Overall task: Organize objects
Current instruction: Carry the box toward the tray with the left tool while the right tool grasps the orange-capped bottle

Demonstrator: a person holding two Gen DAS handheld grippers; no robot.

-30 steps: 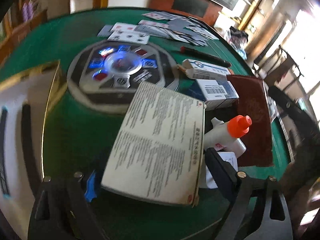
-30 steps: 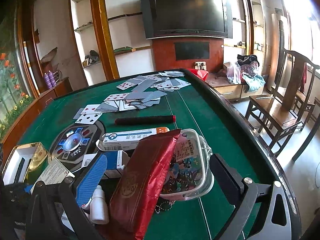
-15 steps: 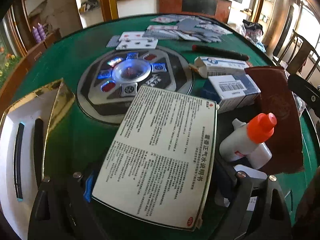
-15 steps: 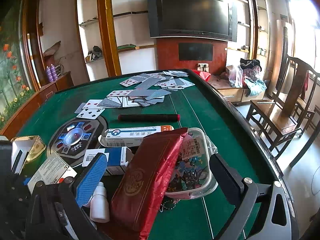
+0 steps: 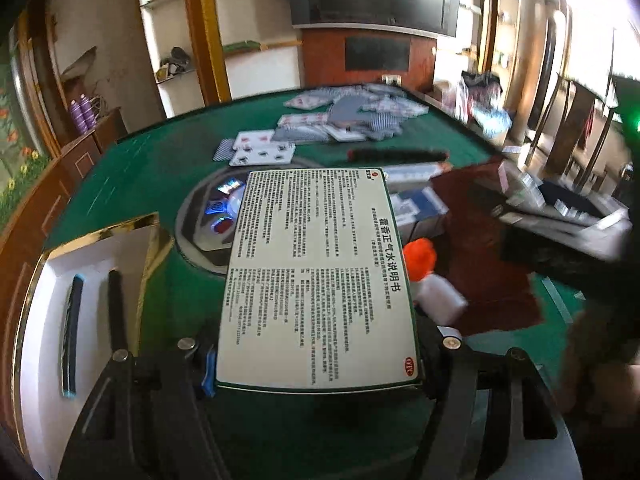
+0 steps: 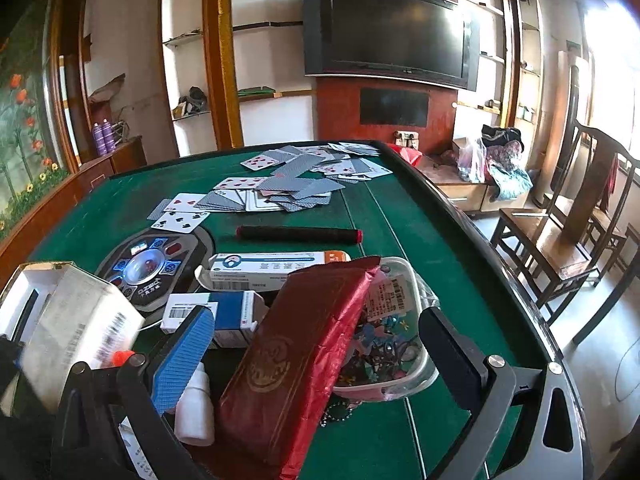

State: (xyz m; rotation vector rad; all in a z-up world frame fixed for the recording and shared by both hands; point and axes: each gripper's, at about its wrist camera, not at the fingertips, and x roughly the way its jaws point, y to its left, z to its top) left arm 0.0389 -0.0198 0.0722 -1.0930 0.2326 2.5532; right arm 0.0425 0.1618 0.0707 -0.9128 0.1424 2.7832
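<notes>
- So the left gripper (image 5: 316, 364) has just closed in on the flat medicine box (image 5: 320, 280): its jaws were wide a second ago and are closing now, one on each side edge of the box.
- That box sat tilted on the green bench (image 5: 132, 184) before; now it looks lifted, held roughly level above the dial console (image 5: 212, 216) and the orange-capped bottle (image 5: 432, 284).
- Right gripper (image 6: 316, 356) hasn't really moved. Jaws wide apart, straddling the red pouch (image 6: 296, 356) and the clear tub (image 6: 400, 360), gripping nothing.
- My guess is the pick is basically done, so next it needs a home, maybe the gold-edged open box (image 5: 52, 292) on the left.
- Playing cards (image 6: 280, 188) are scattered at the far end, untouched.
</notes>
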